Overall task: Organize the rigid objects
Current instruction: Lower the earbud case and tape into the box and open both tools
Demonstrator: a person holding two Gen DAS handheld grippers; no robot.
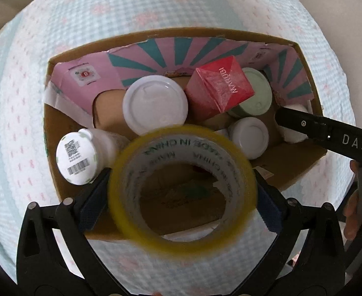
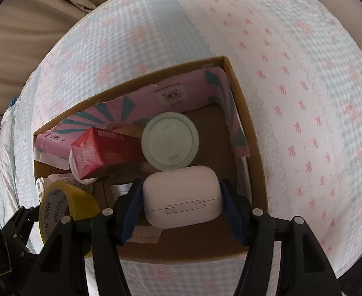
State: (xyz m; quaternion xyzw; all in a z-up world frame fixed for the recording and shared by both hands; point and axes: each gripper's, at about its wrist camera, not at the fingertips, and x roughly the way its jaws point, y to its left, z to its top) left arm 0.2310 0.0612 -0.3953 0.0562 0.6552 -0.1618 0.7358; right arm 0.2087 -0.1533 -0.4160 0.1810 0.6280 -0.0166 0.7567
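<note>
On a gingham bedspread [image 2: 291, 79], over an open cardboard box [image 2: 249, 133]: left hand-held gripper [image 1: 182, 194] clamping yellow tape roll [image 1: 182, 190], right hand-held gripper [image 2: 182, 197] clamping white earbud case [image 2: 182, 194]; best lowered into bare corners before release.

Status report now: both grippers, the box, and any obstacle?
Left gripper shut on tape roll, above near box edge. Right gripper shut on white case, over cardboard box. Box crowded: red carton, jars.

Pale blue gingham bedspread [image 2: 291, 49] w/ pink bows (scalloped white strip), beige floor [image 2: 33, 24] beyond.
</note>
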